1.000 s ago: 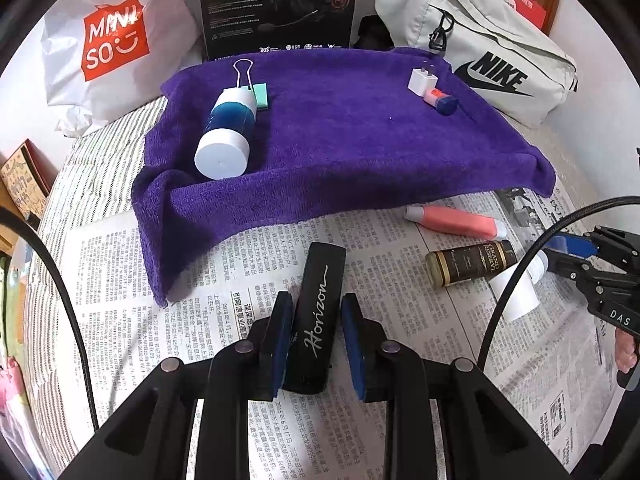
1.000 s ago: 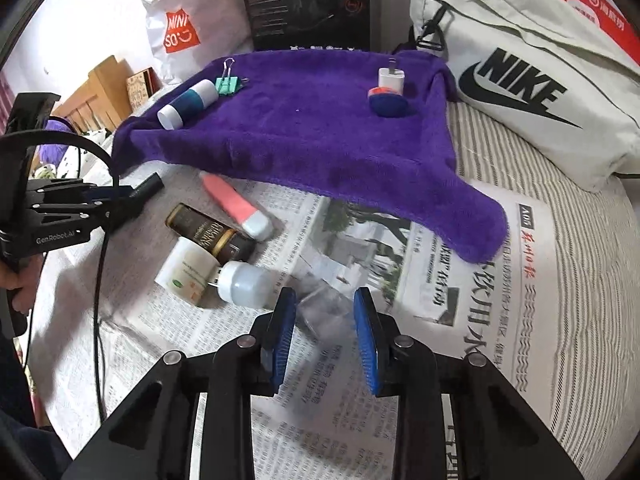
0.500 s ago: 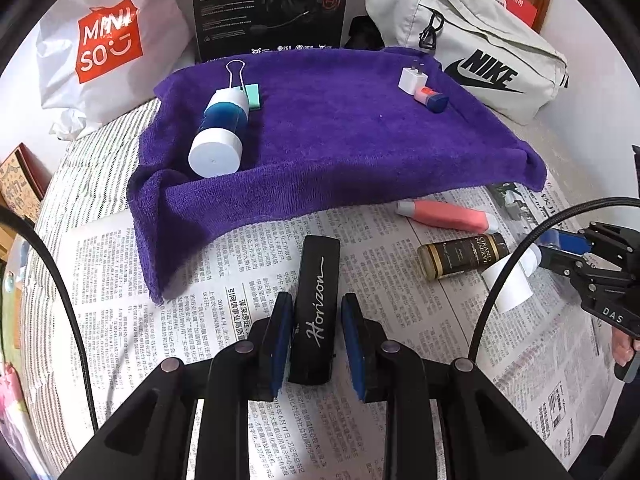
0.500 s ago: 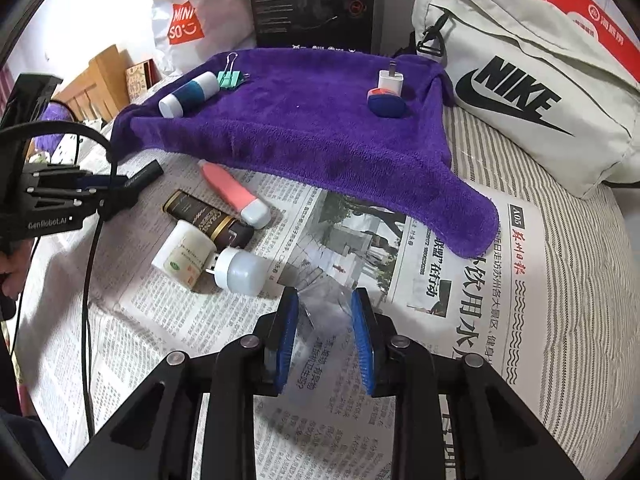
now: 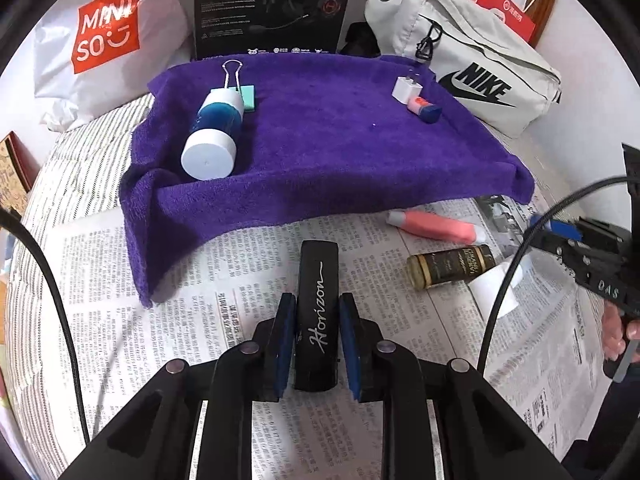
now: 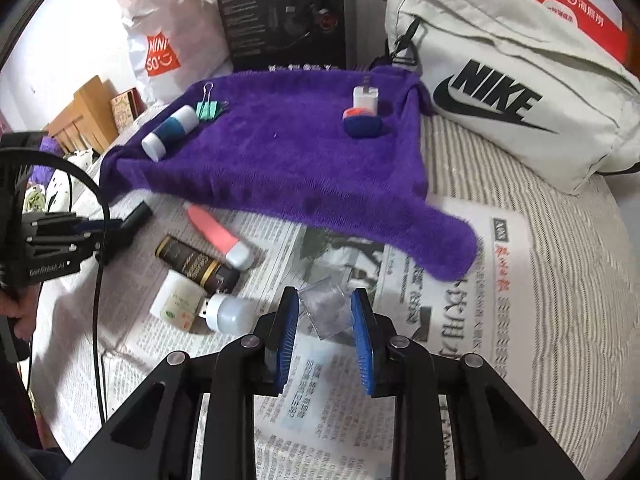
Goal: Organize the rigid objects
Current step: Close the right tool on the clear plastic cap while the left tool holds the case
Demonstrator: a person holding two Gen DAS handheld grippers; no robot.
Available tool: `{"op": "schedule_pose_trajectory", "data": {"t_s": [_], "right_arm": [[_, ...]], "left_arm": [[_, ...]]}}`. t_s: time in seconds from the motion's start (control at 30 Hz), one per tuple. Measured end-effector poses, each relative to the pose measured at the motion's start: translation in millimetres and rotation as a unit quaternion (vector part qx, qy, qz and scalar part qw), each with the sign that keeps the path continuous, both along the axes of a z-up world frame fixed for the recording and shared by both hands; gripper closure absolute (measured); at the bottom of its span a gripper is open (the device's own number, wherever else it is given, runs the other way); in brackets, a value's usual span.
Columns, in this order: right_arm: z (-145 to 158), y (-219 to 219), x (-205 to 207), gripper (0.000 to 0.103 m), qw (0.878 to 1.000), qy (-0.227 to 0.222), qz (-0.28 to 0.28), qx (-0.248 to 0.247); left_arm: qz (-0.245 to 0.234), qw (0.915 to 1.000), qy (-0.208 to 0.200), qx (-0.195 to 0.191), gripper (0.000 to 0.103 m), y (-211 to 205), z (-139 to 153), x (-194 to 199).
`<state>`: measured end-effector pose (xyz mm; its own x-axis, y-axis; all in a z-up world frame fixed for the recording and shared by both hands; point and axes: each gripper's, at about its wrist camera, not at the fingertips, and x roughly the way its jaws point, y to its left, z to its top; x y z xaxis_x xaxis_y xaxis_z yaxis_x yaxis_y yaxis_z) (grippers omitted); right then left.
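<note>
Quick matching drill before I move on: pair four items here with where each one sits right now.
Items:
1. black Horizon case
2. clear plastic box
3. white charger plug
4. pink tube

Places:
A. lying on the newspaper, ungripped
B. in the right hand-held gripper
C. on the purple towel
D. in the left hand-held gripper

Pairs: 1-D, 2-B, 3-C, 4-A

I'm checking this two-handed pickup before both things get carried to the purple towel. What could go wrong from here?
1. The right gripper is shut on a clear plastic box; it looks thin and slick, so it could crack or slip out.
2. The left gripper clamps only the near end of the long black case, which may tilt or swing when lifted.
3. The white bulb lies right beside the right gripper and could get knocked.
</note>
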<state>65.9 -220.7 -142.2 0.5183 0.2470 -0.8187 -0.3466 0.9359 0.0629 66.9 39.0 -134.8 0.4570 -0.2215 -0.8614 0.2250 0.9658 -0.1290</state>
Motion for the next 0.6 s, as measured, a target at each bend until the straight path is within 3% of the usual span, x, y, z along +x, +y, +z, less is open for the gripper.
{"op": "schedule_pose_trajectory", "data": {"t_s": [0.6], "right_arm": [[26, -3, 20, 0.076, 1.000, -0.024, -0.008, 0.008]], "left_arm": [[-0.002, 0.9996, -0.027, -0.004, 0.082, 3, 31, 4]]}}
